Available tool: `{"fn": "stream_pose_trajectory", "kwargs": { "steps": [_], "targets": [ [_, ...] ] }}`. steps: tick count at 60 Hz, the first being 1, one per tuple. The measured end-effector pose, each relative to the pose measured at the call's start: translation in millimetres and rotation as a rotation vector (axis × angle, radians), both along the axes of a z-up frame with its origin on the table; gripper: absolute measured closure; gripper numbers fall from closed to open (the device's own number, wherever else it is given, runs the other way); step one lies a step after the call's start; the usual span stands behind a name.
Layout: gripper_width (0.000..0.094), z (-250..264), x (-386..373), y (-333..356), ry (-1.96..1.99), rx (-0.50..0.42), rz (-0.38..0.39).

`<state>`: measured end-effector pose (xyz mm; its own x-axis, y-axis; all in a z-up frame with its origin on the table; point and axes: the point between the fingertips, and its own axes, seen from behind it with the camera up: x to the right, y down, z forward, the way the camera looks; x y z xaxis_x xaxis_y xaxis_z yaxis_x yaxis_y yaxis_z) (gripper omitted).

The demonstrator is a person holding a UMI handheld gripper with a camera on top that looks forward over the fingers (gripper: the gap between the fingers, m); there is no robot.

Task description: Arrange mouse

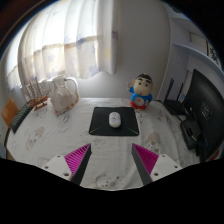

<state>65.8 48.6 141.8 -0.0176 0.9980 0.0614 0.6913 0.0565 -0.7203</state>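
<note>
A small white mouse (114, 120) lies on a black mouse mat (113, 122) in the middle of the white patterned table (60, 135), well ahead of my fingers. My gripper (112, 160) is open and empty, its magenta pads (78, 158) spread wide above the bare tablecloth near the table's front. The mat and the mouse lie beyond the fingertips, roughly centred between them.
A cartoon figurine (141, 92) in blue and red stands behind the mat to the right. A pale jug-like object (63, 95) stands at the back left. A dark chair or monitor (195, 105) is at the right. Curtained windows (80, 40) are behind.
</note>
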Motion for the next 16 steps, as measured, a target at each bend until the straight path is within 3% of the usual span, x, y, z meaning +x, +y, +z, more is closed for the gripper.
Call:
{"fn": "stream_pose_trajectory", "kwargs": {
  "steps": [12, 16],
  "targets": [
    [0.0094, 7, 14, 8, 0.031, 0.038, -0.017],
    [0.0096, 0, 18, 2, 0.009, 0.013, -0.016]
  ]
}}
